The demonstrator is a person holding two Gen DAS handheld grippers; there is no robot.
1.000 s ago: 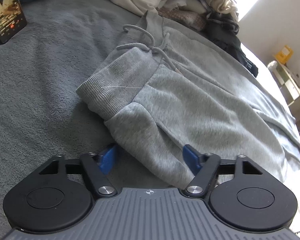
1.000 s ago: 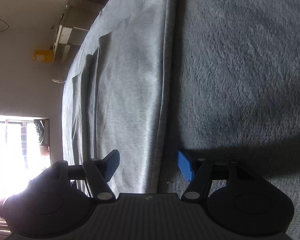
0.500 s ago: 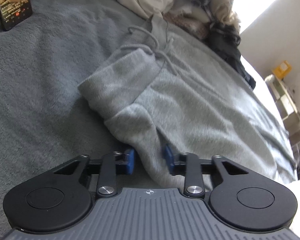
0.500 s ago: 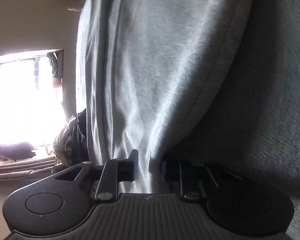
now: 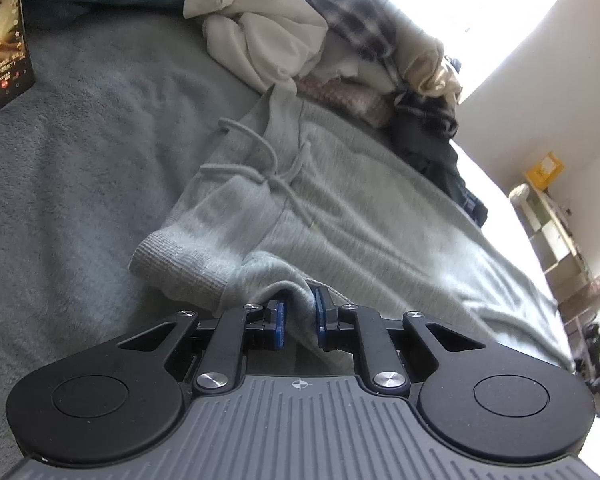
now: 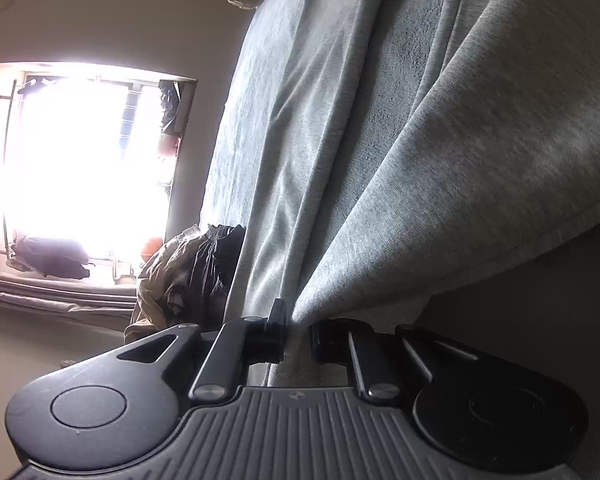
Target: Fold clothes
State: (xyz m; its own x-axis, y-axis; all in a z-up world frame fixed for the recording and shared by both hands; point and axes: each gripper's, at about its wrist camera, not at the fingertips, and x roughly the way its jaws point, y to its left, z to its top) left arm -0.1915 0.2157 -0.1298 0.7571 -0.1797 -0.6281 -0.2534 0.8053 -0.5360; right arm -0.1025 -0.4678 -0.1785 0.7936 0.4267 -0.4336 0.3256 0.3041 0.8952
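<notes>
Grey sweatpants (image 5: 364,216) lie across a grey blanket (image 5: 80,184), with the ribbed waistband (image 5: 188,256) and its drawstring (image 5: 260,160) toward the left. My left gripper (image 5: 299,322) is shut on a bunched fold of the sweatpants just below the waistband. In the right wrist view the same grey sweatpants (image 6: 440,160) rise in long folds away from the camera. My right gripper (image 6: 298,334) is shut on their edge, and the cloth hangs lifted off the blanket there.
A pile of loose clothes (image 5: 332,40) lies at the far end of the bed. A phone (image 5: 2,36) with its screen lit stands at the far left. A shelf unit (image 5: 548,220) stands by the wall. A bright window (image 6: 84,168) and more clothes (image 6: 188,276) show on the right wrist view's left.
Both grippers went from open to shut on the sweatpants. The left took a fold by the waistband and the right took the edge, and the cloth has lifted from the blanket.
</notes>
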